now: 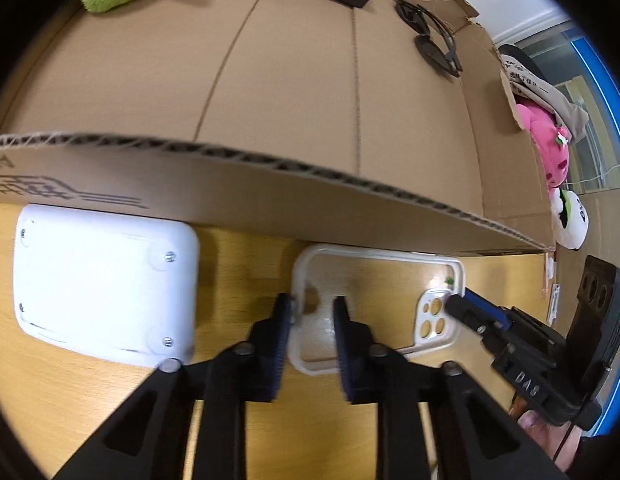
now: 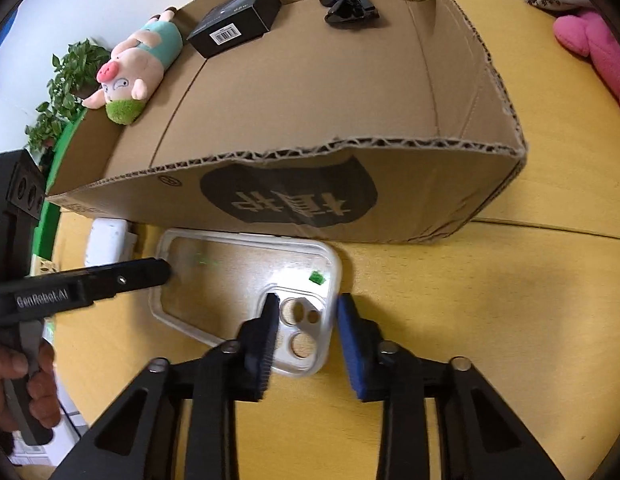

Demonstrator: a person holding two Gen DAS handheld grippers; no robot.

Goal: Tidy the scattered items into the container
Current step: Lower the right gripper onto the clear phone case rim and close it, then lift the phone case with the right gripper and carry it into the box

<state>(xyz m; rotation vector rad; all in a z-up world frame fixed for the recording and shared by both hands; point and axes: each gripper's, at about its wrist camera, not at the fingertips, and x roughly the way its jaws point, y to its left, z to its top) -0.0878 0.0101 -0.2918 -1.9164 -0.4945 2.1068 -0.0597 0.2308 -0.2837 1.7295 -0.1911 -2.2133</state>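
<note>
Phone case [image 1: 374, 312] lies on the worktop [image 2: 490, 300] beside the box [image 2: 310, 120]; left tongs [image 1: 312, 316] pinch its end rim, right tongs [image 2: 305, 320] clamp its camera corner.

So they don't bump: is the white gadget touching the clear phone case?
Apart. The left wrist view shows bare table between the white gadget and the phone case.

Yellow wooden bench [image 2: 490, 300]. Leafy green potted plant [image 2: 65, 84] at the far left edge, against a pale wall [image 2: 121, 4].
</note>
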